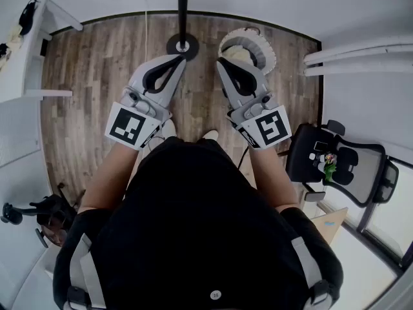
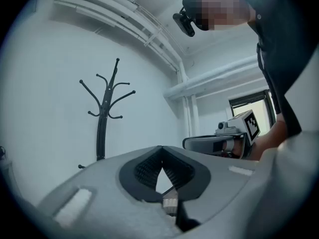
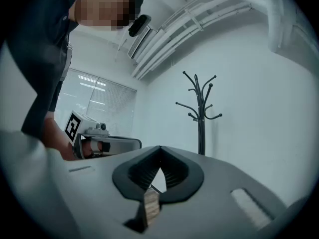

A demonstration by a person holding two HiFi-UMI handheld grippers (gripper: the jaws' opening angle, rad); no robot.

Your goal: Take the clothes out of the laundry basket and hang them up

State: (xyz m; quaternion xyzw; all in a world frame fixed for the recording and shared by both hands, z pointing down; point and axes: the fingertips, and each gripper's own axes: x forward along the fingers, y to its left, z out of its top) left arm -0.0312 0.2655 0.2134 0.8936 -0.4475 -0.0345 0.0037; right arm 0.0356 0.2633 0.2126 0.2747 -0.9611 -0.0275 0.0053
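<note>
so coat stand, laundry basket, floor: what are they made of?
Coat stand: probably metal with a matte black finish, going by the slim pole and thin curved hooks.
Laundry basket: looks like white plastic, with a ribbed, slotted wall.
Floor: grey-brown wood-grain planks with low sheen. Can't tell real wood from laminate.

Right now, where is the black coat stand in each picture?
Head view: coat stand at top centre, seen from above, base on the wood floor.
Left gripper view: coat stand left of centre, against the white wall.
Right gripper view: coat stand right of centre, same wall.
Shared landmark: the left hand-held gripper.
</note>
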